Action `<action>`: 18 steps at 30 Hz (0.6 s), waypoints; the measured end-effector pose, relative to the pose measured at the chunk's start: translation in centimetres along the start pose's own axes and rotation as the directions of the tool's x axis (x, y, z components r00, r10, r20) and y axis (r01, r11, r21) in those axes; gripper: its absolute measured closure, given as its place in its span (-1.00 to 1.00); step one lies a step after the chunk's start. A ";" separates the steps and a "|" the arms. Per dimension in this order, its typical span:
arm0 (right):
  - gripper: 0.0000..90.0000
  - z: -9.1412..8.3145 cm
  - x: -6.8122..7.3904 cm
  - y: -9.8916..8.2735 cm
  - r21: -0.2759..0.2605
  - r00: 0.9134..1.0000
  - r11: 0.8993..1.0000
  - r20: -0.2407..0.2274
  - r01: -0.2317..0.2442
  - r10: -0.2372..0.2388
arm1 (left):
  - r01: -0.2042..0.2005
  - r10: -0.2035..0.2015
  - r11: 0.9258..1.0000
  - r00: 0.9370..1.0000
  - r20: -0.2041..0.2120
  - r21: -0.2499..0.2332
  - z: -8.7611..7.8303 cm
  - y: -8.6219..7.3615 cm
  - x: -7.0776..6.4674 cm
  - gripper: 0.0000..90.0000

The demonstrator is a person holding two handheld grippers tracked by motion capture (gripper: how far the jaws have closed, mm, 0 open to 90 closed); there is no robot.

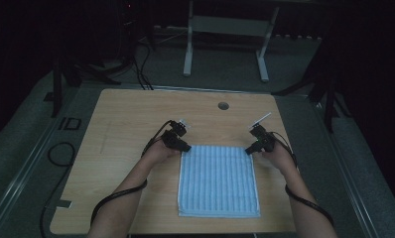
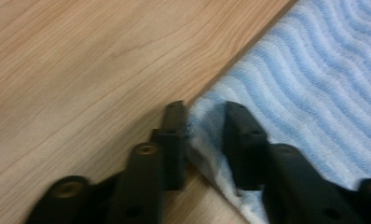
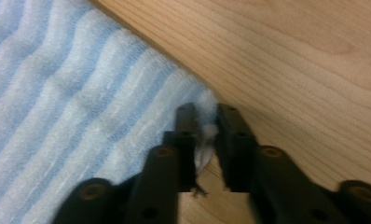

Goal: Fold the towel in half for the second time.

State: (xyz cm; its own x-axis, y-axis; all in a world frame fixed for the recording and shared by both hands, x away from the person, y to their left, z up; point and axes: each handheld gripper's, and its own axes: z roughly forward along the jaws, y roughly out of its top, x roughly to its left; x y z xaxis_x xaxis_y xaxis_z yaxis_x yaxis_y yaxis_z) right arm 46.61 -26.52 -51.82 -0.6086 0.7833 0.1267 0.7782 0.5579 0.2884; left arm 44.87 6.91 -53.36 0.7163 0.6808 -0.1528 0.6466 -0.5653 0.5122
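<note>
- On the wooden table [image 1: 126,129], a blue-and-white striped towel [image 1: 218,181] lies flat, centred left-to-right and closer to the near edge than the far edge.
- Towel's near edge runs just inside the table's near edge; far edge sits about mid-depth of the table.
- Left gripper [image 1: 184,147] is at the towel's far-left corner, held in the person's left hand [image 1: 158,151].
- Left gripper view: the 2 black jaws straddle that corner of the towel [image 2: 309,93]; cloth is bunched between them, and both pads touch it. Reads as a pinch on the corner, with the jaws standing a little apart because of the fabric.
- Right gripper [image 1: 248,149] is at the towel's far-right corner, held in the right hand [image 1: 280,156].
- Right gripper view: jaws nearly together, with a small tuft of the towel [image 3: 81,116] corner squeezed between the pads; a loose thread hangs below the pinch.
- Both corners are held right at the table surface; the rest of the towel is flat, with no visible folds.
- Cables trail from each gripper back along the forearms toward the near edge.
- Round grommet hole [image 1: 223,105] sits near the table's far edge, well apart from the towel.
- White desk frame [image 1: 225,29] stands on the floor beyond the far edge.
</note>
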 end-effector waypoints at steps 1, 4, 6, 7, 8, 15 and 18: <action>0.83 -0.1 0.1 0.1 0.003 1.000 1.000 0.004 0.003 -0.003 | -0.004 0.003 1.000 1.000 -0.012 -0.019 -0.1 0.1 -0.1 0.76; 0.92 -0.5 0.2 0.3 0.006 1.000 1.000 0.022 0.007 -0.007 | 0.010 -0.011 0.999 1.000 -0.025 -0.050 -0.7 0.4 -0.1 0.92; 0.94 -1.0 0.2 0.6 -0.005 1.000 1.000 0.031 0.005 -0.005 | 0.002 -0.004 0.998 0.999 -0.037 -0.063 -1.3 0.8 -0.2 0.93; 0.94 -1.4 0.2 0.7 -0.020 0.999 1.000 0.035 0.001 0.000 | 0.004 -0.006 0.997 0.999 -0.032 -0.071 -1.8 0.9 -0.2 0.93; 0.94 -1.8 0.2 0.9 -0.027 0.999 1.000 0.037 0.002 -0.001 | -0.002 -0.001 0.997 0.999 -0.040 -0.083 -2.3 1.1 -0.3 0.93; 0.94 -6.6 1.0 2.0 -0.145 0.996 0.989 0.089 0.030 -0.017 | -0.026 0.013 0.985 0.997 -0.079 -0.168 -6.6 2.7 -0.9 0.93; 0.94 -8.6 1.8 2.1 -0.189 0.992 0.980 0.117 0.063 -0.041 | -0.039 0.022 0.979 0.996 -0.087 -0.202 -8.4 2.9 -1.5 0.93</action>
State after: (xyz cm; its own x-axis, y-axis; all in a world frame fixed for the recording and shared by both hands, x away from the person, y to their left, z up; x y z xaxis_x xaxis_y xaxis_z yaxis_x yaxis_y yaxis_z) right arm 45.81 -26.29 -42.86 -0.6175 0.7866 0.0031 0.6951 0.5438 0.4703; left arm 43.50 8.13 -44.52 0.7048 0.7061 -0.0676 0.5519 -0.4860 0.6777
